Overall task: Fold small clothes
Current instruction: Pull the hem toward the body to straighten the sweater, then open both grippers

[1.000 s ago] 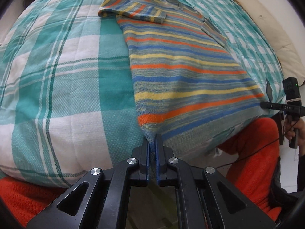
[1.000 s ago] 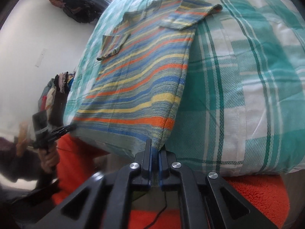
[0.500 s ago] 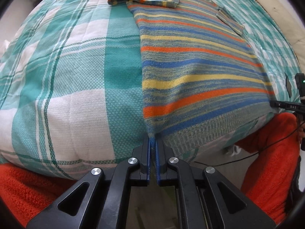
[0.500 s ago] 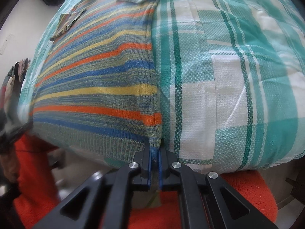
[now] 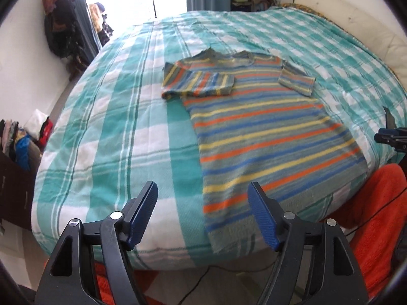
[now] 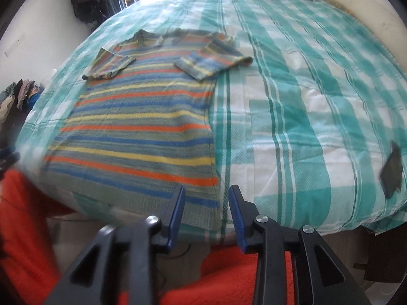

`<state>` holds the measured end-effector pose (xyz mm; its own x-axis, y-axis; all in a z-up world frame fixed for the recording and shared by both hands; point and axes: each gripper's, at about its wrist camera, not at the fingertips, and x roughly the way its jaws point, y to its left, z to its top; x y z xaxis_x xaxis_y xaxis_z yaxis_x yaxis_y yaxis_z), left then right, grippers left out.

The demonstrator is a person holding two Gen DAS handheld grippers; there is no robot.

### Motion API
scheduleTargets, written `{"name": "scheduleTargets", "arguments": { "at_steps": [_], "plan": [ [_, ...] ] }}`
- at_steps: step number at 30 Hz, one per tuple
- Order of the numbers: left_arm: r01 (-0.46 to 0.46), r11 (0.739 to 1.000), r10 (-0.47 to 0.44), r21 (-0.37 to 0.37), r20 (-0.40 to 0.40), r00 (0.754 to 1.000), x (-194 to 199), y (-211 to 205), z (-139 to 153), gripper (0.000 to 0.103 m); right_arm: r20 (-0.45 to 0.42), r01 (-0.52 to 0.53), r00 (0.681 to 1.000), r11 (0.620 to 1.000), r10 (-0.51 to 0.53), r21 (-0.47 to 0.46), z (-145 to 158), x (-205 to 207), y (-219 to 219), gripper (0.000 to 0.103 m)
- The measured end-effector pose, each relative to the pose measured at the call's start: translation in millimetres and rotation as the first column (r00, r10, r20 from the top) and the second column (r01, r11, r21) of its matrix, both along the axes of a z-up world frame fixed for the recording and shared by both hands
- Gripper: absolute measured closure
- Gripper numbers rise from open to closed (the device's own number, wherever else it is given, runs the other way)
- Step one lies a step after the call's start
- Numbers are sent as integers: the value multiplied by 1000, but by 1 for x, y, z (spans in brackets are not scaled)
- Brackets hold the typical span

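Striped shirt (image 5: 257, 137) is laid flat, sleeves folded in; left gripper (image 5: 202, 214) and right gripper (image 6: 206, 212) are held apart, empty. Hem corners are best pinched evenly.

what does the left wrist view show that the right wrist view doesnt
Only the left wrist view shows the wide-open left claw and the other handheld device's black tip at the right edge. Only the right wrist view shows the open right claw and a dark flat rectangular object on the bedspread. Both show the striped knit sweater lying flat, sleeves folded in, on the teal-and-white checked bedspread.
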<state>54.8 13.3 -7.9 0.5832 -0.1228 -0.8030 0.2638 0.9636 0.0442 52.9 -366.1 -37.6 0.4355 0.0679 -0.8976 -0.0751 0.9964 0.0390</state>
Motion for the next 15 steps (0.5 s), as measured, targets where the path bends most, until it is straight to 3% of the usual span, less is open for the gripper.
{"name": "scheduleTargets", "arguments": {
  "at_steps": [2,4,6,8,9,10,12,15],
  "plan": [
    [39,999,-39,4,33,999,17,-27,-10,26,58,-33,998,999,31,40,2,13,22,52],
    [52,998,-53,44,32,998,32,-54,-35,26,69,-53,997,994,46,93,-10,28,39,52],
    [63,991,-59,122,-36,998,38,-70,-74,27,47,-43,998,991,37,127,-36,38,50,52],
    [81,982,-54,172,-159,986,33,-69,-117,31,-48,4,999,992,2,125,-75,39,49,52],
    [70,988,-53,139,-117,992,20,-59,-120,31,-119,34,993,991,-19,126,-96,36,45,51],
    [74,990,-63,124,-91,994,9,-52,-116,31,-123,60,992,987,-42,149,-108,28,39,51],
    [84,985,-67,149,-116,991,-7,-43,-111,28,-51,75,996,981,-67,178,-106,11,34,51],
    [107,977,-78,184,-158,984,-26,-35,-112,27,-51,102,994,978,-94,181,-105,6,32,51]
  ]
}}
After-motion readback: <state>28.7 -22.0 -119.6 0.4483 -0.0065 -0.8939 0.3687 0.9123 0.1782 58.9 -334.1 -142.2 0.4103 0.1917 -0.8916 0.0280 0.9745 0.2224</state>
